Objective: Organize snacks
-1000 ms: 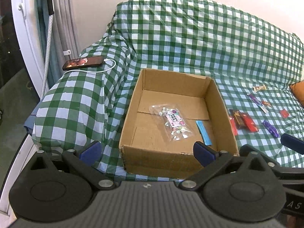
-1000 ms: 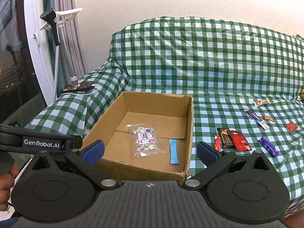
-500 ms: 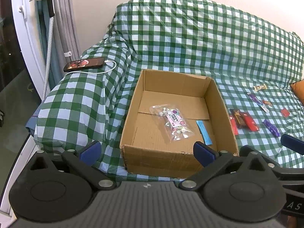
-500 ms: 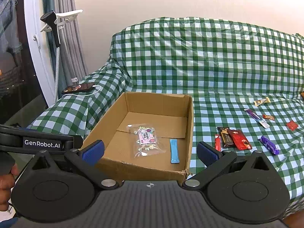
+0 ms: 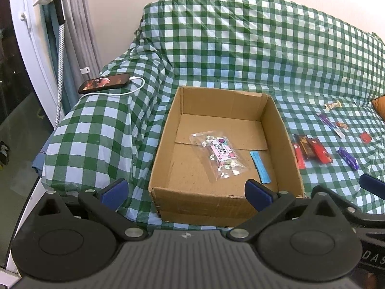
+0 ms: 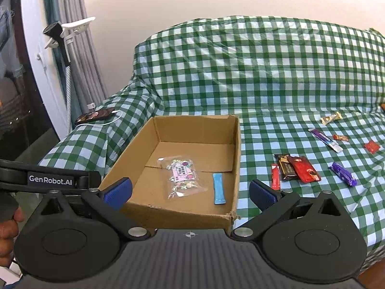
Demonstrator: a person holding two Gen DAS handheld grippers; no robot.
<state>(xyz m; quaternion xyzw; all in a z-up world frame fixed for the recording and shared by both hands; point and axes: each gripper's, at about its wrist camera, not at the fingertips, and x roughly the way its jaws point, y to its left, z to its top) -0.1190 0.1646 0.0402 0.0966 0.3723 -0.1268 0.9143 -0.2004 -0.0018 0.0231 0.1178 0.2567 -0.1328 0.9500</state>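
An open brown cardboard box [image 5: 223, 154] sits on a sofa draped in a green-and-white checked cloth [image 5: 240, 55]. Inside it lie a clear plastic bag of small sweets with a pink label [image 5: 220, 155] and, just beside it at 3 o'clock, a flat light-blue stick packet [image 5: 260, 166].

The other snacks lie on the cloth at 3 o'clock of the box: a thin red stick [image 6: 275, 180], a dark brown chocolate bar [image 6: 286, 167] and a red wrapped bar [image 6: 304, 172] close together, then a purple wrapped candy [image 6: 343, 174], a small red square packet [image 6: 371, 146], a purple-and-white stick [image 6: 324, 140], a small orange sweet [image 6: 340, 137] and a pale gold wrapped sweet [image 6: 331, 118].

A black phone on a white cable [image 5: 104, 83] rests on the sofa arm at 10 o'clock of the box.

The left tool [image 5: 185, 192] and the right tool [image 6: 191, 193] both hang before the near box wall, blue pads wide apart, holding nothing.
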